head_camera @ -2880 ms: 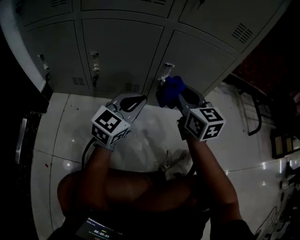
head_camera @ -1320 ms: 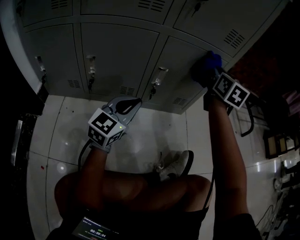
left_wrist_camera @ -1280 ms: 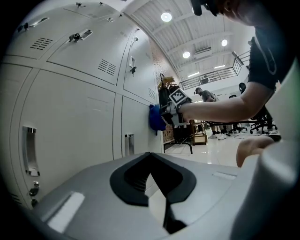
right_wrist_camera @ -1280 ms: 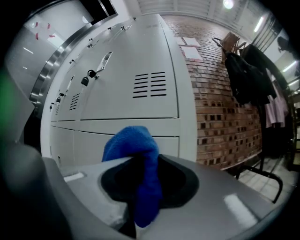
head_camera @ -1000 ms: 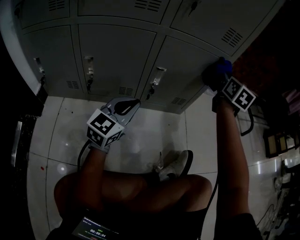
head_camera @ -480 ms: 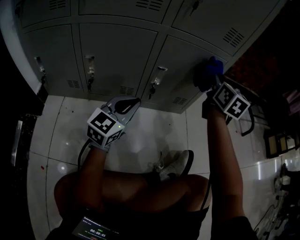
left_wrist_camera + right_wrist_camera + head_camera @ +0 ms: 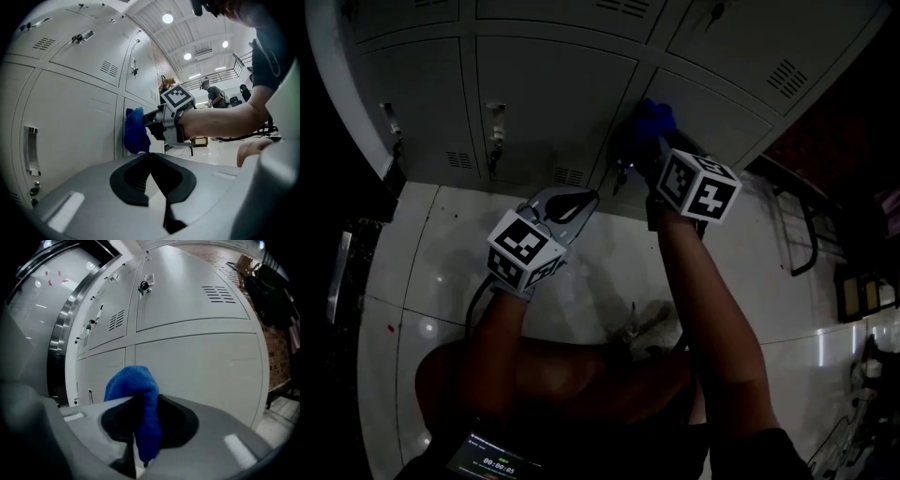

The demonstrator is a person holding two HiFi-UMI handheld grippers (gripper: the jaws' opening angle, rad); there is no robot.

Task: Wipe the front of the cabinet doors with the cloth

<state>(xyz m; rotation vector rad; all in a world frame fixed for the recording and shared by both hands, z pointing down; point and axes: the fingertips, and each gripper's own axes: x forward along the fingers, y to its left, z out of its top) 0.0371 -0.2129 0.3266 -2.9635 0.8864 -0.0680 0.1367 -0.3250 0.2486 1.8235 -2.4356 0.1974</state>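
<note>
Grey metal cabinet doors [image 7: 544, 103] fill the top of the head view. A blue cloth [image 7: 652, 120] is clamped in my right gripper [image 7: 649, 141], which presses it against the lower right door [image 7: 717, 117], close to the seam and latch [image 7: 623, 169]. In the right gripper view the cloth [image 7: 140, 399] hangs bunched between the shut jaws [image 7: 140, 432], with the door [image 7: 197, 366] right ahead. My left gripper [image 7: 581, 199] hovers low over the floor, shut and empty [image 7: 151, 157]. Its view shows the cloth [image 7: 136, 131] against the cabinet.
A white tiled floor [image 7: 441, 272] lies below the cabinet. The person's knees and a shoe [image 7: 652, 328] are under my arms. A dark metal frame [image 7: 806, 234] stands at the right. A small screen [image 7: 492, 461] sits at the bottom edge.
My right gripper has slid the cloth leftward across the lower right door, from its far right edge to the seam by the latch. The left gripper has stayed put.
</note>
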